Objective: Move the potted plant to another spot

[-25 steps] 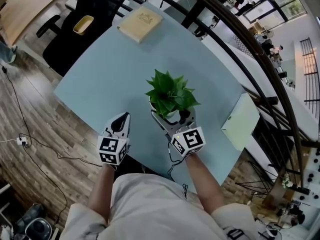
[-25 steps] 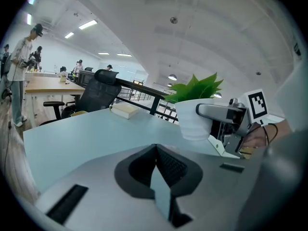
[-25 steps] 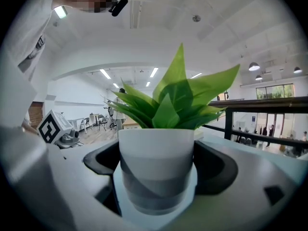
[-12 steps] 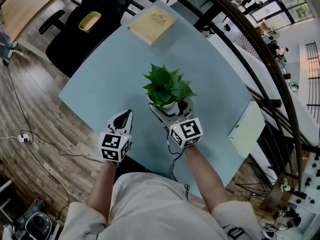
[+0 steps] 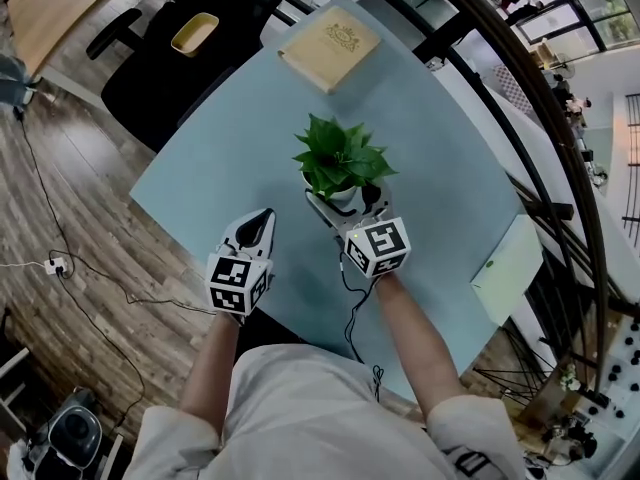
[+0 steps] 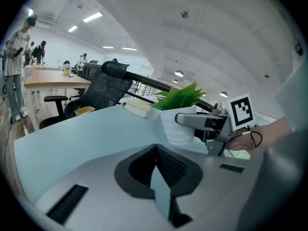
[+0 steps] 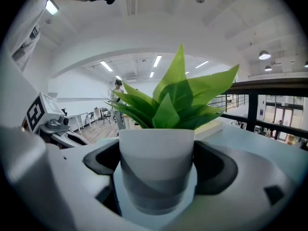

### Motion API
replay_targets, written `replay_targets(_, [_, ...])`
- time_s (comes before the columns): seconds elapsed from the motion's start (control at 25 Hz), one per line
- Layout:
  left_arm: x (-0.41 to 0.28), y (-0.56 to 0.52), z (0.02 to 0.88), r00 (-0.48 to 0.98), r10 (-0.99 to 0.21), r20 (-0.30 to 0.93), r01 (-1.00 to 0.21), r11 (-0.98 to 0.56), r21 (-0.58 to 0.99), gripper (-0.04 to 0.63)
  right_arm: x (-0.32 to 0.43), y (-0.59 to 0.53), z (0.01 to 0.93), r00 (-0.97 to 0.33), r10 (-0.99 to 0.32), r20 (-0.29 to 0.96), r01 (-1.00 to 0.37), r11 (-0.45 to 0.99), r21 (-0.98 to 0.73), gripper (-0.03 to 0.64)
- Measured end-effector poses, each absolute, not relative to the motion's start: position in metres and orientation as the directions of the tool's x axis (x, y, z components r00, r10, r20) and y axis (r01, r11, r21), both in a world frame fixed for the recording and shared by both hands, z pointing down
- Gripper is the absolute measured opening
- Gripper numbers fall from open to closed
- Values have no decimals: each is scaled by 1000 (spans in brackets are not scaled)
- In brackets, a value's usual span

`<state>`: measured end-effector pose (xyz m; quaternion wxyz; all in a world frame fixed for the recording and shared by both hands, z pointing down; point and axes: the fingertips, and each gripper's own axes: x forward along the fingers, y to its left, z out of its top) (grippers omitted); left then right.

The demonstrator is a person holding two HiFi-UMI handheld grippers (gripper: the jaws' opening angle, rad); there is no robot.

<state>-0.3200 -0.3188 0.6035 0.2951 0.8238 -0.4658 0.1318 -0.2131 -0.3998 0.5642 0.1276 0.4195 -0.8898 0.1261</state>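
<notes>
A small potted plant [image 5: 341,163] with green leaves in a white pot [image 7: 156,170] stands on the pale blue table [image 5: 220,148]. My right gripper [image 5: 347,200] is shut on the pot, one jaw pressed to each side of it. In the right gripper view the pot fills the gap between the jaws. In the left gripper view the potted plant [image 6: 180,114] shows to the right with the right gripper on it. My left gripper [image 5: 260,227] rests near the table's front edge, to the left of the plant, its jaws closed with nothing between them.
A tan book [image 5: 328,45] lies at the table's far end. A pale green box [image 5: 508,267] sits at the right edge. A black office chair [image 5: 175,43] with a yellow tray [image 5: 194,33] stands beyond the left edge. A dark railing [image 5: 500,98] runs along the right.
The right gripper, closed on the pot, has carried the plant a little farther across the table. The left gripper stays in place.
</notes>
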Motion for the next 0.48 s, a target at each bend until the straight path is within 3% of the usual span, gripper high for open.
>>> replay_targets(0.48, [-343, -329, 612, 512, -694, 506, -855, -359, 373, 11, -252, -440, 593, -633, -691, 349, -762, 635, -125, 476])
